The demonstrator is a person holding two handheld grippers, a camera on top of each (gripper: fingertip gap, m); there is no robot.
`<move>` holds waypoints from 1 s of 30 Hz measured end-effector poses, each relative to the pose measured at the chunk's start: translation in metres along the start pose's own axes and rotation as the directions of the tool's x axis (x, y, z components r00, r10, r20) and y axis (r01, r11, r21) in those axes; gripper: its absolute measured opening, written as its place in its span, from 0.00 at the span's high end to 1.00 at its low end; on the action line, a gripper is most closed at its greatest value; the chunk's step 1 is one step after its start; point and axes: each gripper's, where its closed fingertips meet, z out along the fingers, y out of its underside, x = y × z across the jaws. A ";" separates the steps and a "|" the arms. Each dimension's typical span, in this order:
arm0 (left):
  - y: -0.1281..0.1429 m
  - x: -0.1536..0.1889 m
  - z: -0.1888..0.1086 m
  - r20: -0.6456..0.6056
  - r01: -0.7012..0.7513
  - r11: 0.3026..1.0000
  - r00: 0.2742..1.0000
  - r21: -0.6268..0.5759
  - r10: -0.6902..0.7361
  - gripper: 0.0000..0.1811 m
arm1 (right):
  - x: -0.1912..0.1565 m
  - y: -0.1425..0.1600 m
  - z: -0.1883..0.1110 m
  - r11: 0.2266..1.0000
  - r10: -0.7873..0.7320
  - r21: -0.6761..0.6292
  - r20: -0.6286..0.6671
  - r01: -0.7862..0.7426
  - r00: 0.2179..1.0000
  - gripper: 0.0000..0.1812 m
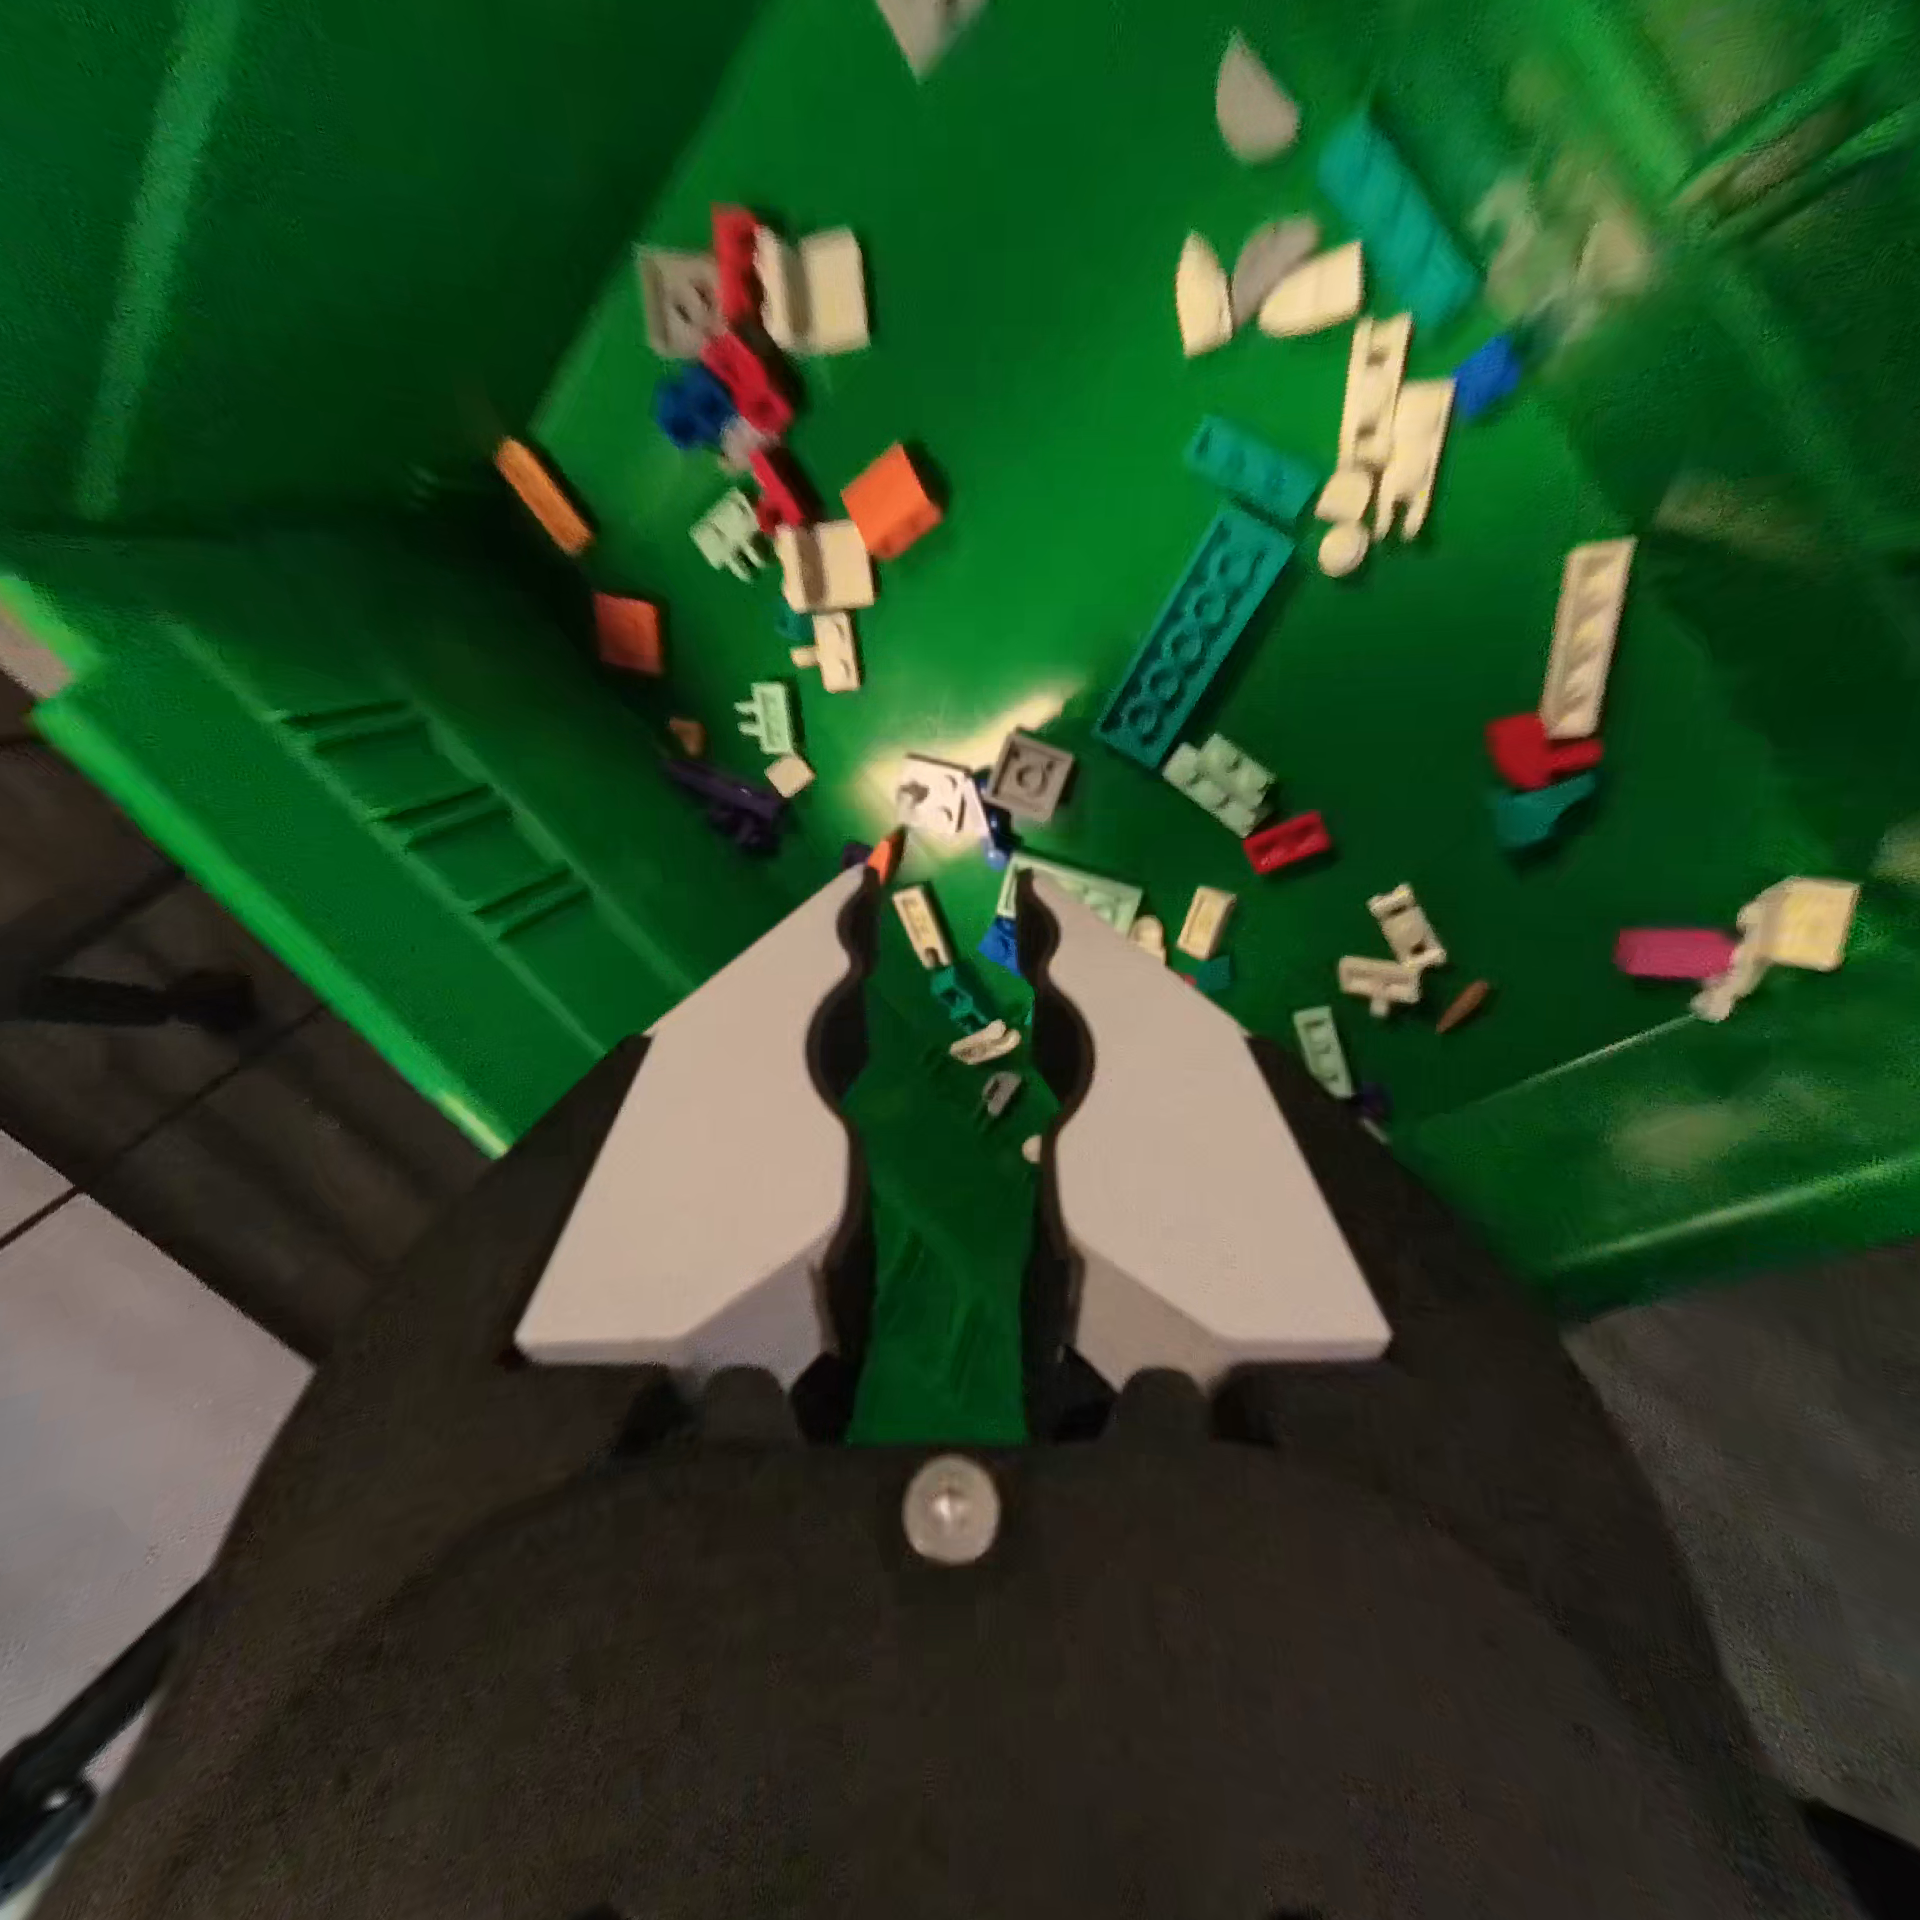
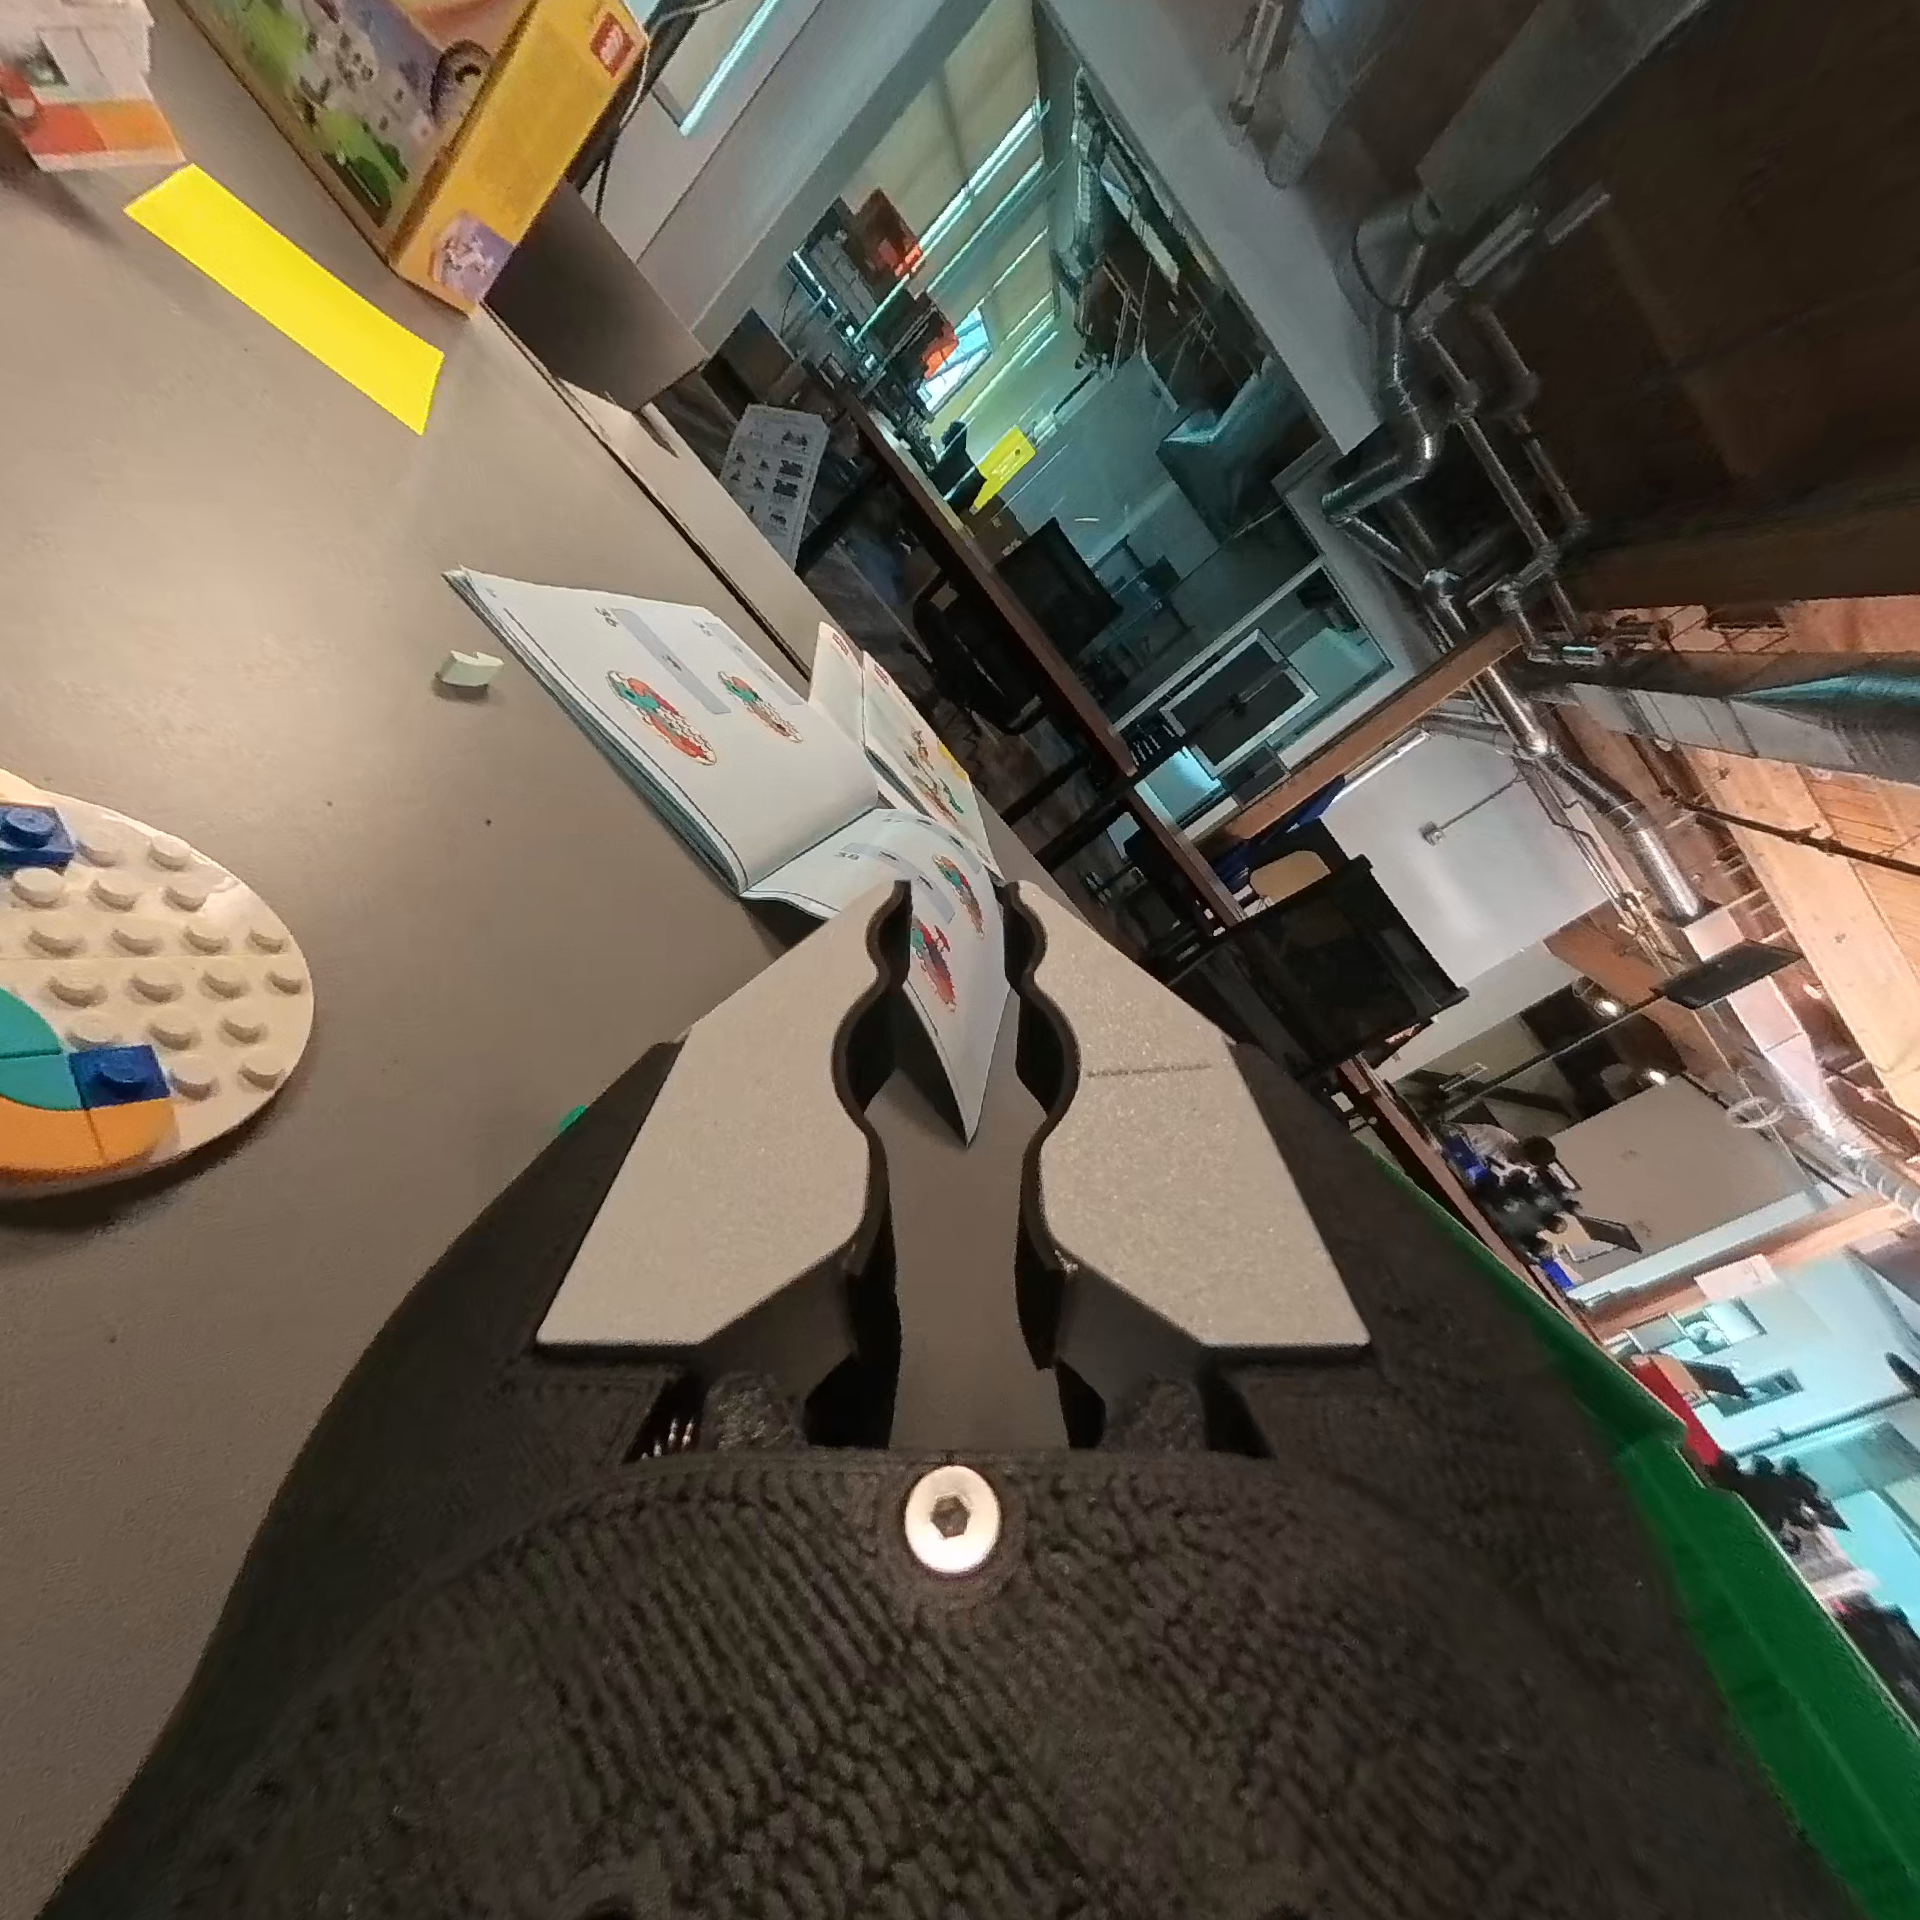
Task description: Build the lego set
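Note:
In the left wrist view, my left gripper (image 1: pixel 943 883) hangs open and empty over a green bin (image 1: pixel 312 810) full of loose lego pieces: a long teal plate (image 1: pixel 1195 634), an orange brick (image 1: pixel 894 499), white and grey pieces (image 1: pixel 940 800) just ahead of the tips. The picture is blurred. In the right wrist view, my right gripper (image 2: pixel 954 888) is open and empty above a dark table (image 2: pixel 312 623), tilted sideways. A round white studded plate (image 2: pixel 177 956) with teal, orange and blue pieces lies at the left. An open instruction booklet (image 2: pixel 717 727) lies ahead of the fingers.
A small pale green piece (image 2: pixel 468 673) lies on the table near the booklet. A yellow set box (image 2: pixel 447 135) and a yellow paper strip (image 2: pixel 291 296) sit at the far left. The green bin's edge (image 2: pixel 1662 1475) runs along the right. A workshop room lies beyond. The gap from one gripper's tips to the other's is roughly 60 cm. Between my left fingertips and the long teal plate (image 1: pixel 1195 634) there is roughly 6 cm. My right tips are about 60 cm from the orange brick (image 1: pixel 894 499), my left tips only 8 cm.

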 end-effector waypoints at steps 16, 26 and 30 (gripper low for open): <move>0.021 -0.017 0.050 -0.019 -0.152 0.965 0.988 -0.216 0.151 0.96 | -0.005 -0.002 0.000 1.000 -0.023 0.008 0.018 0.023 1.000 0.92; -0.053 -0.012 -0.024 -0.074 0.065 0.964 0.996 0.259 -0.047 0.98 | -0.003 -0.013 -0.004 0.998 0.003 0.069 0.020 -0.005 1.000 0.91; -0.108 0.008 -0.093 -0.184 0.142 0.859 0.981 0.491 -0.058 0.98 | -0.005 -0.024 -0.008 0.992 0.023 0.124 0.035 -0.027 0.999 0.92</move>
